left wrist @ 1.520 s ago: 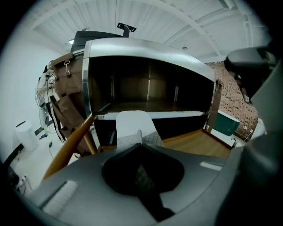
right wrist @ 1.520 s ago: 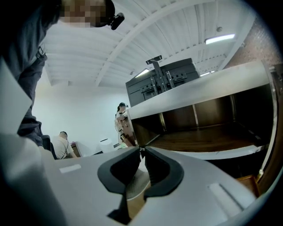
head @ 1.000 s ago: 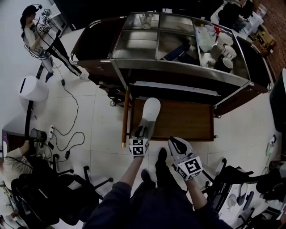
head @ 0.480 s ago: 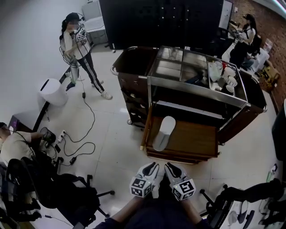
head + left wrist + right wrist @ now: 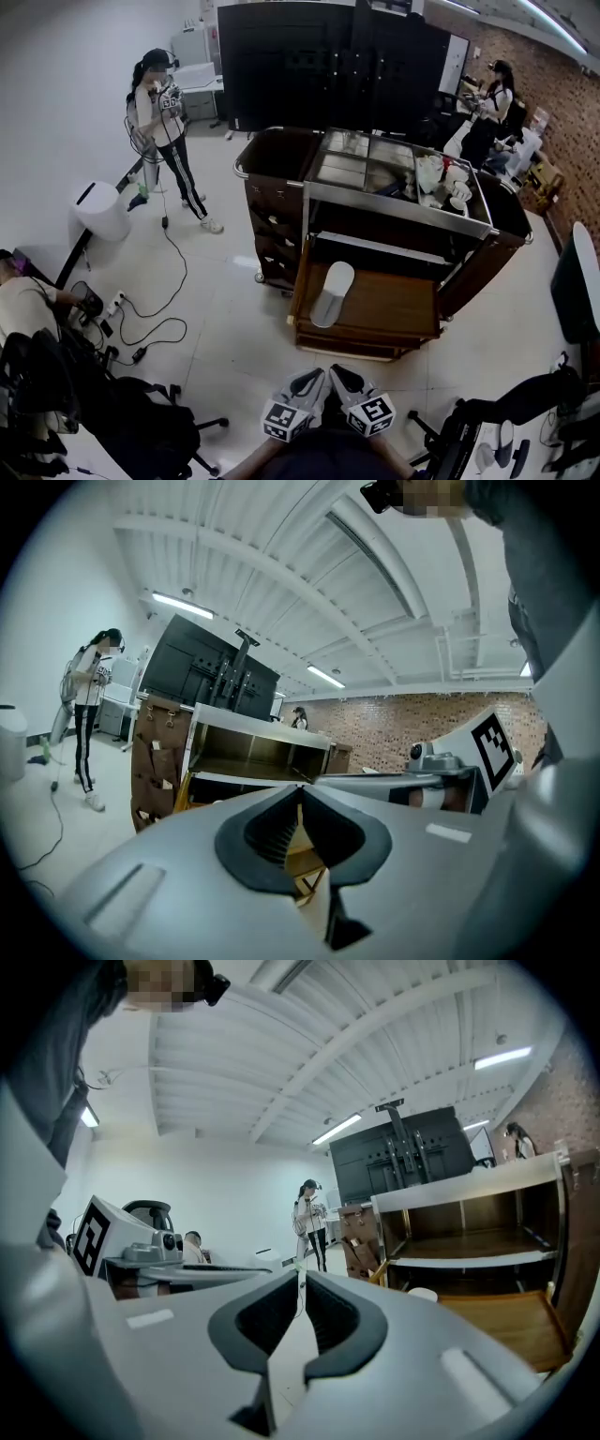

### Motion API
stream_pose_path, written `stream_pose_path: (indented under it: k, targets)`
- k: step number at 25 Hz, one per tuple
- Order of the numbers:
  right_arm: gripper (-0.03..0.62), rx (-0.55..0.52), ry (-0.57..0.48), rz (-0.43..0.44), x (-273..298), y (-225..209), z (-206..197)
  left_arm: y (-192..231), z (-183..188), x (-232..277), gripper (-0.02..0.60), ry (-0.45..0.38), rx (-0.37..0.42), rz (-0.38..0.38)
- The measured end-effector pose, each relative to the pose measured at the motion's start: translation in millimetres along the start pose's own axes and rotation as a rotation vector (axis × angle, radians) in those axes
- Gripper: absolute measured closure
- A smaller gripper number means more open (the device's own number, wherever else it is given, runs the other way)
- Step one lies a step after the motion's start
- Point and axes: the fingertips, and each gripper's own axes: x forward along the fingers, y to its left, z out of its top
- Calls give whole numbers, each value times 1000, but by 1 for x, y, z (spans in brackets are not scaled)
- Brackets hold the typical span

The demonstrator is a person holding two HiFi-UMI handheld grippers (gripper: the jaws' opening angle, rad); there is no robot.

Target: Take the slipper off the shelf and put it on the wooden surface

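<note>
Closing left gripper (image 5: 314, 378) on nothing, tips meeting; holding right gripper (image 5: 337, 375) pinched shut, empty too, both at 6 o'clock in head view. Seeing slipper (image 5: 333, 292) lying flat on wooden surface (image 5: 394, 305), left part, well apart from grippers. Running long axis 1-to-7 o'clock, pointing rounded white end at 1 o'clock toward cart (image 5: 281, 202).

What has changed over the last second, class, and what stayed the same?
The left claw let go of the slipper; it and the right claw drew back from the cart. The left jaws are closing on nothing. The slipper stayed on the wooden surface.
</note>
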Motion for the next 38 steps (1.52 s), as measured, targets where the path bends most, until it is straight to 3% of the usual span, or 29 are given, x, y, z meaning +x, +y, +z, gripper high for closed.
stream_pose_path:
  k: [18,38]
  targets:
    - [594,-101,-31,-63,2,2,23,4,13,4,548,-27,36,-56]
    - [594,-109,22,-73,17,-5,18,18,14,15,548,-14,-24,-64]
